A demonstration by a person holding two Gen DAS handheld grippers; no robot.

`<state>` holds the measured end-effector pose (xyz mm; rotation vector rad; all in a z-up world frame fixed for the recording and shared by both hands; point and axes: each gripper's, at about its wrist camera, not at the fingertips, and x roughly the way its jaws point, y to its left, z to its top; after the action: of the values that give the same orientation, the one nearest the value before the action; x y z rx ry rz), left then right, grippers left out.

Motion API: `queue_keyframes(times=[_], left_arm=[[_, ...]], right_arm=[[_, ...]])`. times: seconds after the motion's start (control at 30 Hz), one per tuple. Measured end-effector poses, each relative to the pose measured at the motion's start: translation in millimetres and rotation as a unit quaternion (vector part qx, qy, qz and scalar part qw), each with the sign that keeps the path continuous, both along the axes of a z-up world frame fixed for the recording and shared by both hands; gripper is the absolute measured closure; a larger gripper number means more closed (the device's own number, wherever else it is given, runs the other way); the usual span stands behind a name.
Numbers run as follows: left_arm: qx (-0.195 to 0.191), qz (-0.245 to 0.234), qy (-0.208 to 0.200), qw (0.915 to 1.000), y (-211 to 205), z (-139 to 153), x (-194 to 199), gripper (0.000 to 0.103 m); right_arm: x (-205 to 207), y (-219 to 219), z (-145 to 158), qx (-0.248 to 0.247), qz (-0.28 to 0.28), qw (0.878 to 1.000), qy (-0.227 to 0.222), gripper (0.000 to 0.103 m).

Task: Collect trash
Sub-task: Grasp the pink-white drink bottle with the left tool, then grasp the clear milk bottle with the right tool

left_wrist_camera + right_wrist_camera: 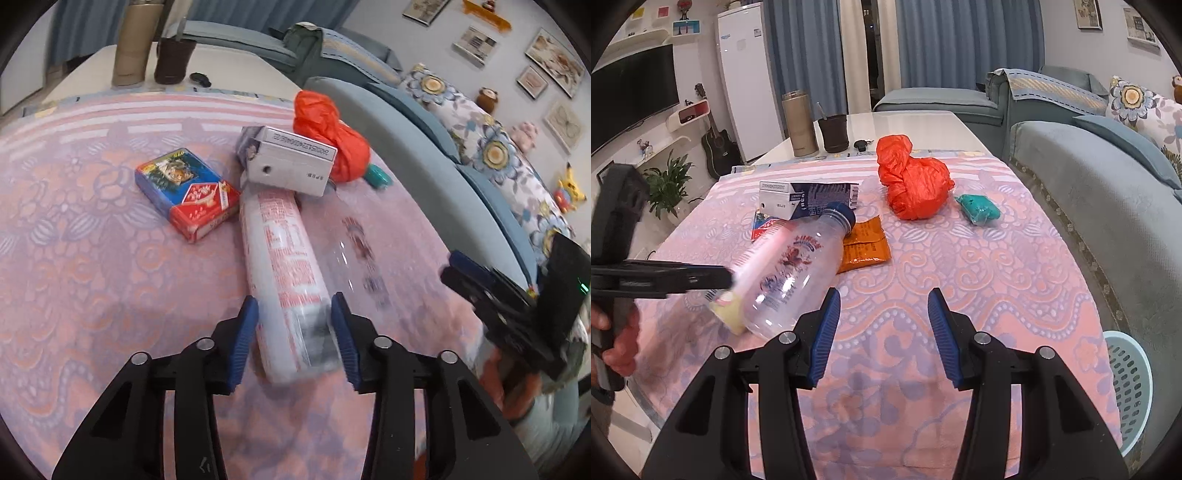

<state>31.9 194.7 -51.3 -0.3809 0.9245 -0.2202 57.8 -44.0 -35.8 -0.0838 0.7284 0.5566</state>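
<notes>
The bottle (286, 280), clear plastic with a blue cap and red print, lies tilted over the pink patterned cloth (92, 277), its base end between the blue pads of the left gripper (294, 338). Both pads sit right at its sides and seem to pinch it, though the picture is blurred there. From the right wrist view the same bottle (790, 273) slants with its cap up and away, a little yellowish liquid in the bottom, and the left gripper (683, 282) comes in from the left edge with a hand (622, 343) behind it. The bottle's cap end is at a white carton (291, 162), with a blue and red box (186, 194) just to its left. Under the bottle's neck in the right view lies an orange packet (866, 245). Farther back sit a knotted orange bag (912, 181) and, beside it, a small teal packet (979, 208). The right gripper (884, 332) hangs above bare cloth, fingers spread with nothing between them. At the lower right, beside the grey sofa (1089, 206), stands a pale blue basket (1130, 384) with holes in its wall.
</notes>
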Motion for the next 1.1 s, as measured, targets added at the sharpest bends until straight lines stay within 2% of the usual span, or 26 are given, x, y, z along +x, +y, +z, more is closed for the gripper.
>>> queue_keyframes(times=[0.13, 0.37, 0.63, 0.73, 0.83, 0.9, 1.1], left_arm=[[0.023, 0.016, 0.008, 0.9996, -11, -7, 30, 0.055], [0.036, 0.024, 0.020, 0.9988, -26, -20, 40, 0.052], [0.020, 0.050, -0.004, 0.9985, -32, -24, -1, 0.054], [0.032, 0.077, -0.013, 0.9964, -25, -23, -32, 0.055], [0.022, 0.110, -0.024, 0.9934, -12, -21, -54, 0.055], [0.019, 0.120, -0.031, 0.9921, -6, -20, -60, 0.055], [0.013, 0.115, -0.040, 0.9925, -9, -22, -65, 0.055]], right_arm=[[3, 6, 6, 0.006, 0.008, 1.000, -0.002, 0.057], [5, 29, 8, 0.017, 0.026, 0.999, 0.006, 0.057], [3, 42, 0, 0.006, 0.025, 0.999, 0.019, 0.057], [6, 50, -6, 0.006, 0.032, 0.999, 0.038, 0.057], [8, 64, -13, -0.010, 0.032, 0.998, 0.050, 0.055], [11, 73, -18, -0.033, 0.018, 0.998, 0.048, 0.052], [23, 91, -28, -0.057, 0.005, 0.996, 0.064, 0.049]])
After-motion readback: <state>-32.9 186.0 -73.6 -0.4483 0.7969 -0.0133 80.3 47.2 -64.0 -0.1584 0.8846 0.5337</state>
